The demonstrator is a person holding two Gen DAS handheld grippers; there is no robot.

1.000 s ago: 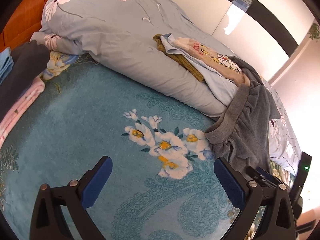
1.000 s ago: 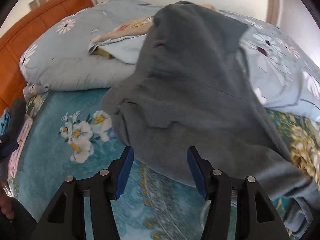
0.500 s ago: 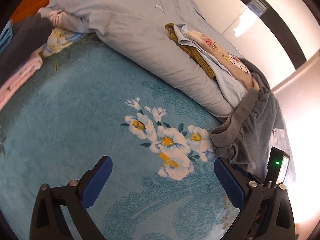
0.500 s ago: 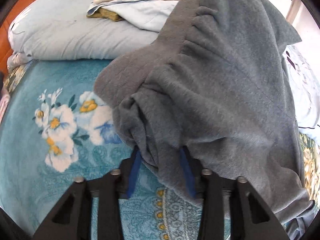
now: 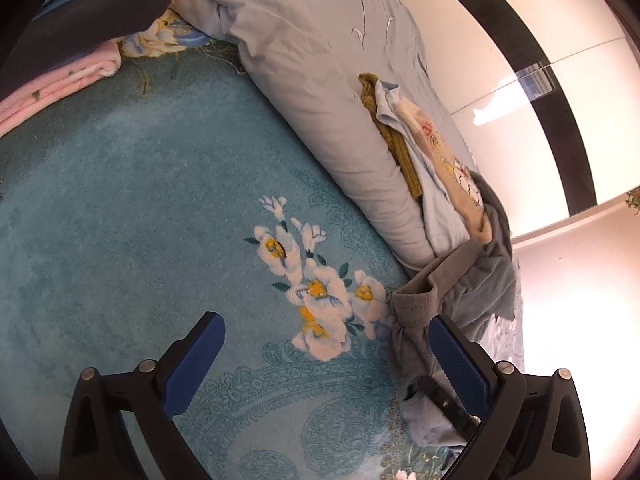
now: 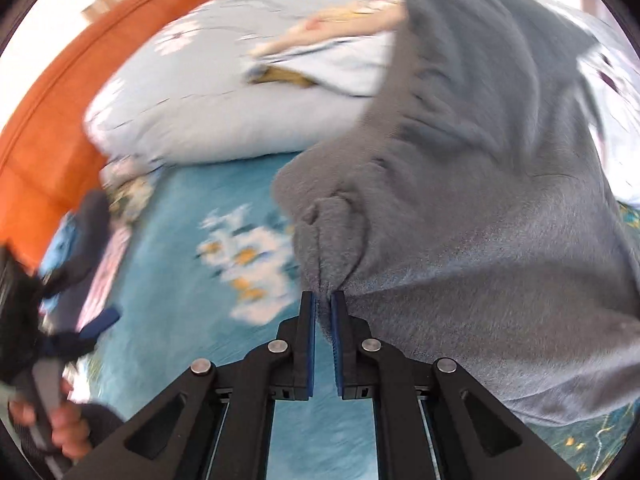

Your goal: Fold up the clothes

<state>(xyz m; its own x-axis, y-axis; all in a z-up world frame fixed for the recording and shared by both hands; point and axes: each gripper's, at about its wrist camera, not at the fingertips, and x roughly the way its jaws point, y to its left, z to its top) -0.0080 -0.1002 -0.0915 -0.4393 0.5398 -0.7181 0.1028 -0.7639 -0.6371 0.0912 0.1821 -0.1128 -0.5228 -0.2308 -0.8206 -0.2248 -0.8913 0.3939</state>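
A grey fleece garment [image 6: 480, 208] lies draped from the pale blue quilt down onto the teal flowered blanket. My right gripper [image 6: 323, 300] is shut on a bunched edge of it, near its ribbed waistband. In the left wrist view the same garment [image 5: 452, 300] shows at the right, with its waistband just beyond my right-hand fingertip. My left gripper [image 5: 324, 344] is open and empty over the teal blanket [image 5: 140, 240], beside the white flower print.
A rolled pale blue quilt [image 5: 320, 92] carries an olive, light blue and cream clothes pile [image 5: 424, 168]. Folded pink and dark clothes [image 5: 64, 48] lie at the far left. An orange headboard [image 6: 52, 112] stands behind the bed. A glossy wardrobe [image 5: 540, 80] is beyond.
My right gripper has closed from open onto the grey garment's edge and lifted it. My left gripper has swung right toward the garment, still open.
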